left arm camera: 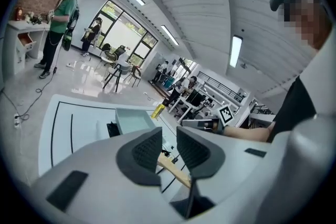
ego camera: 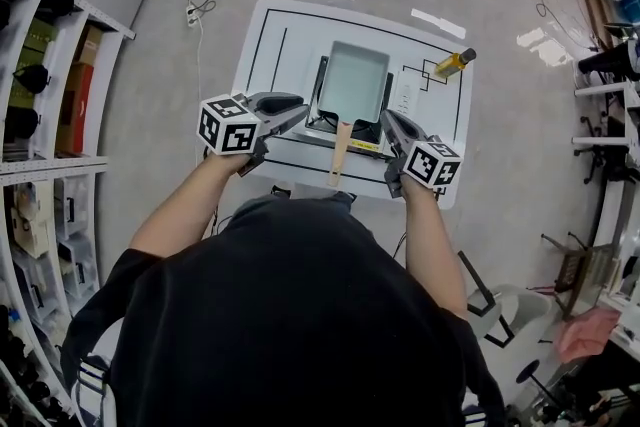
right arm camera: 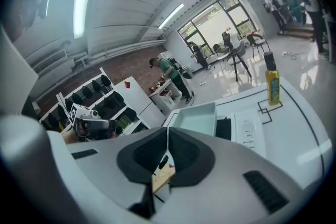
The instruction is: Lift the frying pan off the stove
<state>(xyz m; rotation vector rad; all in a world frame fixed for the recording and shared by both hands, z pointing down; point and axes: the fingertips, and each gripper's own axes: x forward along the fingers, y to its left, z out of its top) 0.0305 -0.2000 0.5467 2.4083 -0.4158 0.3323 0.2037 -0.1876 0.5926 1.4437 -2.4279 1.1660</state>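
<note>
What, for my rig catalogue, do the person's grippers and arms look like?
The left gripper and right gripper are grey with dark ribbed pads, each carrying a white cube of black square markers; black short-sleeved top, no cables visible.

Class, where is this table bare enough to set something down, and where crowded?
Free: the table strip left of the stove, and the far strip behind the pan. Crowded: the near middle, with the handle between left gripper and right gripper.

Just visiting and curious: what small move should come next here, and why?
Probably slide the left gripper, jaws slightly apart and empty, sideways onto the wooden handle beside it; the frying pan sits on the stove, ungripped.
</note>
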